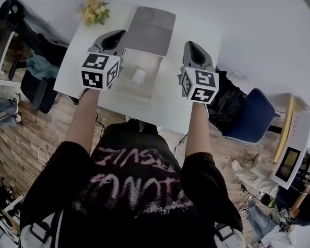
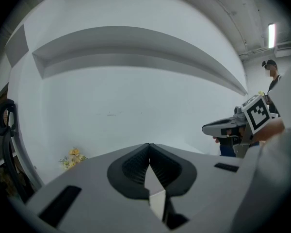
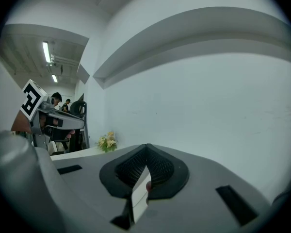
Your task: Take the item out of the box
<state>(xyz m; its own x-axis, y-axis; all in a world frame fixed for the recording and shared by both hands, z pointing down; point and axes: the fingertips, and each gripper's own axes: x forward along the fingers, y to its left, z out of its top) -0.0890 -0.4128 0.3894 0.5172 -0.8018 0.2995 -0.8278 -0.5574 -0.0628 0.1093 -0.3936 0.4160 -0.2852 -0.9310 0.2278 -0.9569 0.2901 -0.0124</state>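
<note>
Box lies open, lid folded to twelve o'clock, baring its white item; left gripper at nine, right gripper at three, both pressed together (empty), poised to reach.

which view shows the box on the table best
The head view: it looks down into the open box on the white table, its lid folded back and a small white item inside. The left and right gripper views face the wall and flowers, and miss the box.
</note>
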